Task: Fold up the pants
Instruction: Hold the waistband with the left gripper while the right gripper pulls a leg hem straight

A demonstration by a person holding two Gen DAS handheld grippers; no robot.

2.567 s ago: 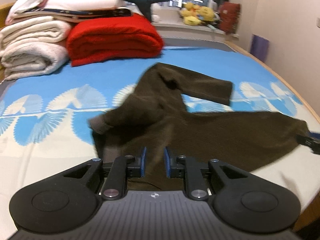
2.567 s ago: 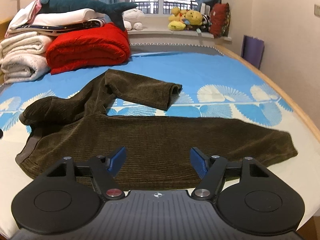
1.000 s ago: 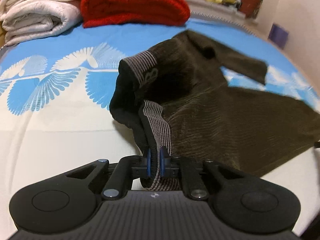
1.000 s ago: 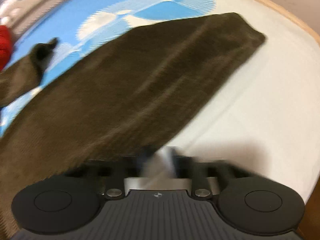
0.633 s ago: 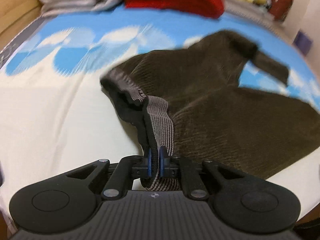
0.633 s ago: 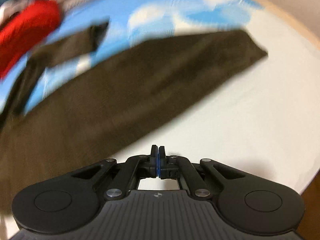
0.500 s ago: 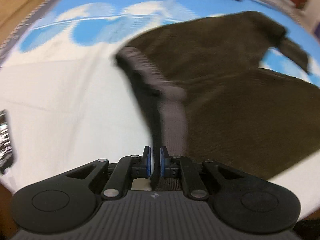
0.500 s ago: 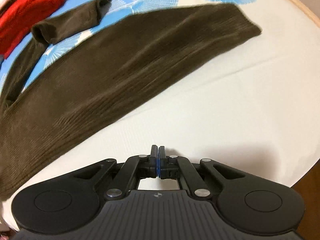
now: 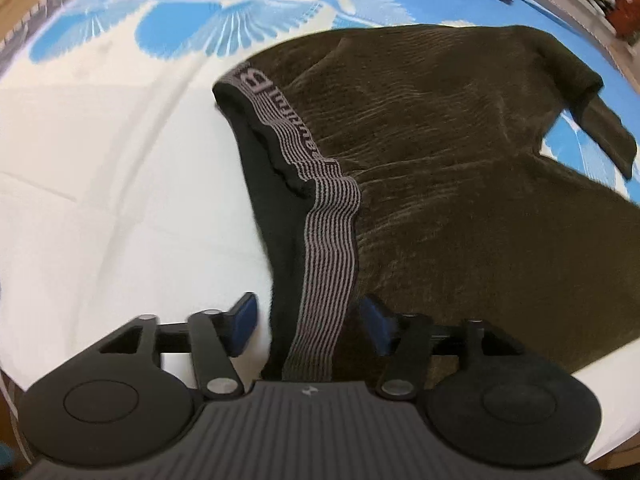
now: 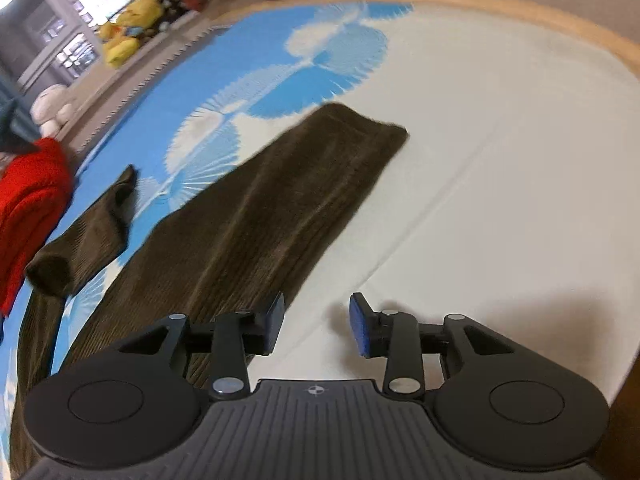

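Both your grippers are opening empty-handed, the left gripper (image 9: 306, 322) straddling the striped grey waistband (image 9: 328, 248) of the brown corduroy pants (image 9: 460, 160) spread across the bed, the right gripper (image 10: 316, 330) over white sheet (image 10: 500, 200), so clear the cloth without dragging.

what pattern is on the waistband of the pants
Fine grey and black stripes, with dark lettering woven in, on the waistband of the dark olive pants; clearest in the left wrist view.

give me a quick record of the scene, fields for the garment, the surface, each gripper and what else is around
garment: brown corduroy pants spread flat, striped waistband
surface: bed sheet, white and blue print
left gripper: jaws opening, waistband between them, pads clear of it
right gripper: jaws opening, nothing between them, beside a pant leg
nearby: red blanket, yellow plush toy
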